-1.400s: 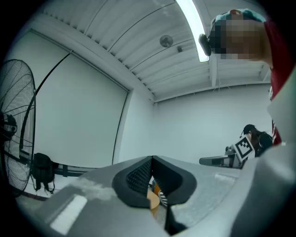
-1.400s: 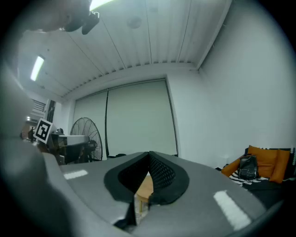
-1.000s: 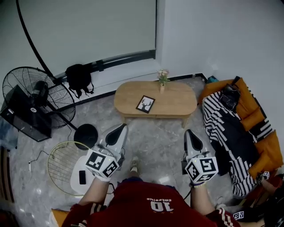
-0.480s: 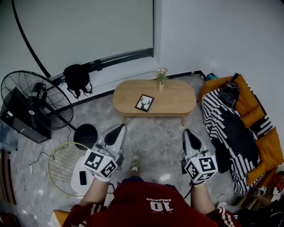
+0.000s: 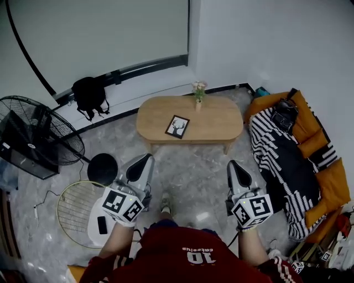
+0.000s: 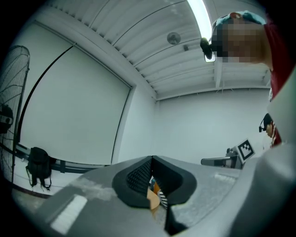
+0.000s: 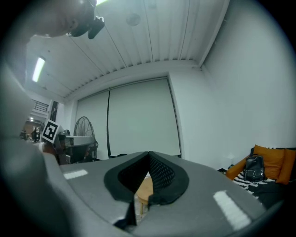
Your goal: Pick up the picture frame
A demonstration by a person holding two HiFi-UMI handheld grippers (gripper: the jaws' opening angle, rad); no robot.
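Digits "10" show on the one red shirt (image 5: 188, 251). One frame (image 5: 177, 127) lies flat on the one desk (image 5: 218, 126), near one vase (image 5: 198, 99). Left claw (image 5: 144, 161) and right claw (image 5: 234, 167) hover short of the desk, each pressed together, empty.

Left tongs (image 6: 151, 160): seen at lower centre, black pads closed together at the tips, nothing gripped.
Gap below the tips: a sliver of tan and striped material is glimpsed, not identifiable.
Fan (image 6: 10, 115): cut off by the left edge.
Black bag (image 6: 38, 166): seen at lower left, by the wall.
Ceiling light (image 6: 201, 14): lit, at the top.
Person (image 6: 280, 51): seen at upper right, in red.
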